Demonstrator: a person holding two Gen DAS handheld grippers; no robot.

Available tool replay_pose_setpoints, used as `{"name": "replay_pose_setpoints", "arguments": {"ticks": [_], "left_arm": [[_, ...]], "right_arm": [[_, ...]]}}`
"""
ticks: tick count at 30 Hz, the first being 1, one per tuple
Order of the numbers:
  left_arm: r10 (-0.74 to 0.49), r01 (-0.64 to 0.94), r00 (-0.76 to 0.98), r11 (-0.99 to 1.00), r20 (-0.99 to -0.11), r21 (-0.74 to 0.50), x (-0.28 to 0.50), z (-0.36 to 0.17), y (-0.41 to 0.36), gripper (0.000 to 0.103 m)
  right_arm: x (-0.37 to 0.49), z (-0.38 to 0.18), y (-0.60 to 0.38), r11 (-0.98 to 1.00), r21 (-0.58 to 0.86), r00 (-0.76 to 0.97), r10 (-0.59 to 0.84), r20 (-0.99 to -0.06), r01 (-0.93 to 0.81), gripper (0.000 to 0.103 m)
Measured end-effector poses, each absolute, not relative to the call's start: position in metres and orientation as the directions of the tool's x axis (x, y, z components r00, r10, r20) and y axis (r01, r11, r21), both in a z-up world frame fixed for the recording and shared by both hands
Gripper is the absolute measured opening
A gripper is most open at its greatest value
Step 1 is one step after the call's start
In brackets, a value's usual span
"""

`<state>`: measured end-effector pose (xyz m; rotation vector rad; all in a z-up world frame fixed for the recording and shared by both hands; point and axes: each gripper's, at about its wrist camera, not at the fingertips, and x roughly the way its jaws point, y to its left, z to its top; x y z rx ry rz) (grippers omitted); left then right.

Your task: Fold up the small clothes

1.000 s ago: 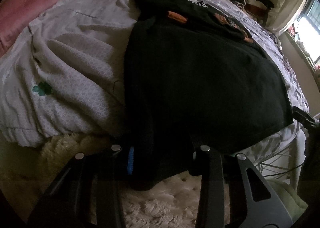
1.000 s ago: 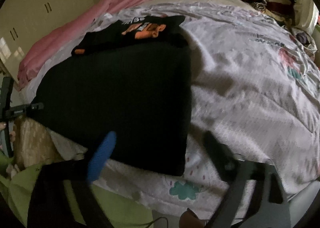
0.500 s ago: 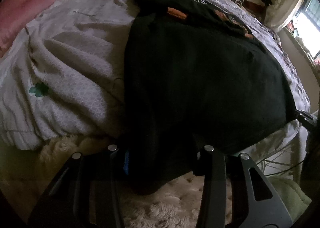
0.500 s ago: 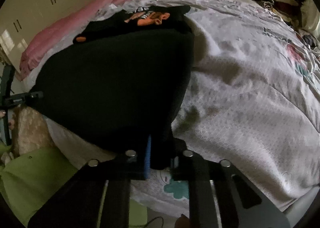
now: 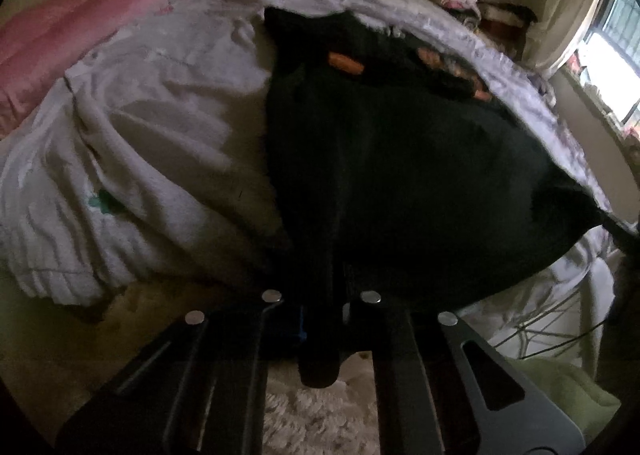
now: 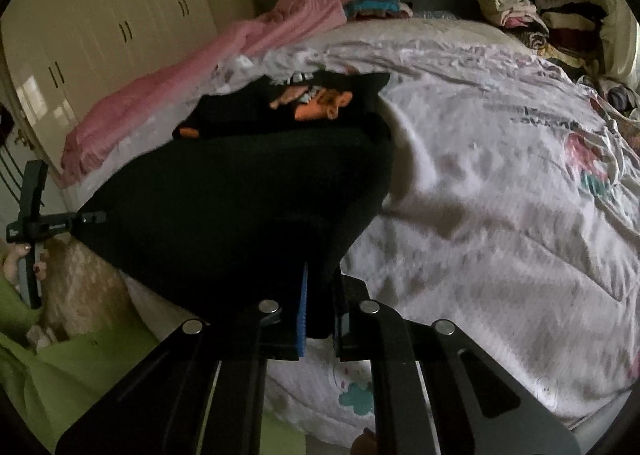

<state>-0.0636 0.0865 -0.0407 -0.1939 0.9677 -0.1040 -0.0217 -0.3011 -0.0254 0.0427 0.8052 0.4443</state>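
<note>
A bedroom: a bed covered by a rumpled white quilt (image 6: pixel 500 191), with cream wardrobe doors (image 6: pixel 100 35) along the wall at the left. A pink blanket (image 6: pixel 192 83) runs down the bed's left side towards the headboard, and a pile of mixed clothes (image 6: pixel 532 19) sits at the far right corner. A window (image 5: pixel 608 67) lets in light on the right of the left wrist view.

The black T-shirt (image 6: pixel 248 191) lies on the near left part of the quilt, its orange print (image 6: pixel 320 103) showing at the far end, its near edge lifted off the bed.

The left tongs (image 5: pixel 320 319) are clamped on the shirt's near left corner, a fold of black cloth hanging down between them. Below it is a cream fluffy rug (image 5: pixel 316 419).

The right tongs (image 6: pixel 320 311) are clamped on the near right corner, cloth pressed against the blue pad (image 6: pixel 303 315). In that view the left tongs (image 6: pixel 86 218) show at the far left, gripping the other corner.
</note>
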Motion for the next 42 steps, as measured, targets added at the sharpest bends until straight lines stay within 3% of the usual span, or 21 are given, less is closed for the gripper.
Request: {"name": "replay_pose_setpoints", "arguments": {"ticks": [27, 42], "left_arm": [[-0.177, -0.038, 0.695, 0.959, -0.697, -0.281, -0.037, 0.026, 0.100, 0.002], [-0.148, -0.044, 0.741, 0.962, -0.655, -0.268, -0.001, 0.056, 0.104, 0.002]], "right_arm": [[-0.003, 0.033, -0.312, 0.914, 0.273, 0.776, 0.399, -0.488, -0.298, 0.008], [0.035, 0.065, -0.302, 0.935, 0.229, 0.828, 0.348, -0.439, -0.272, 0.008]]}}
